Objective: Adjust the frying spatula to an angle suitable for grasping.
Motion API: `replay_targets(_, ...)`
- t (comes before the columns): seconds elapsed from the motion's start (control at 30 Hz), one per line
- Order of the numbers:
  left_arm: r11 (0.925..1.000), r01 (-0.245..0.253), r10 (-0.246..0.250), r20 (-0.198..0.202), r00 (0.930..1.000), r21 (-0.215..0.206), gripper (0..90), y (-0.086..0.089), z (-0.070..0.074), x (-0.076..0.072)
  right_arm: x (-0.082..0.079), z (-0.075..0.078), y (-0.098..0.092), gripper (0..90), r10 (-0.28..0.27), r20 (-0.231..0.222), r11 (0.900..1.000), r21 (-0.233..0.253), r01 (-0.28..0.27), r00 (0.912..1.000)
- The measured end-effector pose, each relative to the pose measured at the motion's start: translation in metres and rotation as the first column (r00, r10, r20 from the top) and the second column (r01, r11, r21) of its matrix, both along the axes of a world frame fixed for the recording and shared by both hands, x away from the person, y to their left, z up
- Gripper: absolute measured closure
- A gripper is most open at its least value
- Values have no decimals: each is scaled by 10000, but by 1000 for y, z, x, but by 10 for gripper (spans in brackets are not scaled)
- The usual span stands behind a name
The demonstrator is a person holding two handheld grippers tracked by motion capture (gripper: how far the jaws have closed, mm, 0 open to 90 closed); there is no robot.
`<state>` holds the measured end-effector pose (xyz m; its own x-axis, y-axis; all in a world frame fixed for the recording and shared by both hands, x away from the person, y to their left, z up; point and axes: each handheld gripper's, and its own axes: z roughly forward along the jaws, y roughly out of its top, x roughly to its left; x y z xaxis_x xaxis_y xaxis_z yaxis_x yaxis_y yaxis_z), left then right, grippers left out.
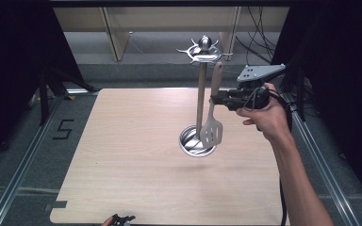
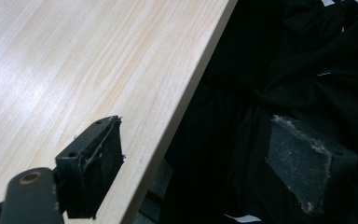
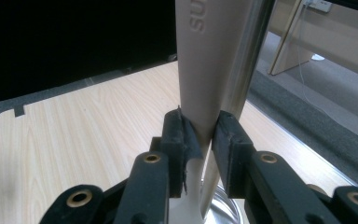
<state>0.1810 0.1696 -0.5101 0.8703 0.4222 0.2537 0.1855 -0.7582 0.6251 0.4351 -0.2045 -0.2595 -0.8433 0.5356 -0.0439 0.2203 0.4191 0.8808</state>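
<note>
Beige plastic slotted spatula (image 1: 212,123) hangs upright beside the steel pole of the utensil stand (image 1: 201,96), handle up, slotted blade down, blade just over the stand's round metal base dish (image 1: 197,141). Top of the handle sits near the hook ring under the stand's ball knob (image 1: 205,44); can't tell if it is on a hook. Right gripper (image 1: 215,100) comes in from the right at mid-handle height, held in the person's right hand (image 1: 266,115), grey three-cornered plate on top. In the right gripper view its jaws are pinched on the spatula handle (image 3: 205,70), one pad on each side, with the steel pole (image 3: 242,65) just beside the handle on that view's right and seemingly touching it. Embossed letters show on the handle, partly cut off. Base dish rim is visible low between the jaws.

Stand sits on the light wood surface (image 1: 122,155), right of centre toward the far edge. Left gripper (image 1: 122,219) is at the near edge of the surface, bottom of the high view, well apart from the stand. In the left gripper view its jaws are spread wide with nothing between them, one pad (image 2: 93,161) over the surface edge, the other over dark cloth (image 2: 307,70).
</note>
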Motion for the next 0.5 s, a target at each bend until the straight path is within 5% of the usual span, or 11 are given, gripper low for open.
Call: replay_targets(0.5,9999,59,-60,-135,9999,-85,175,0,1,-1,12,-6,8,757,-53,-223,10000,-40,52,9997)
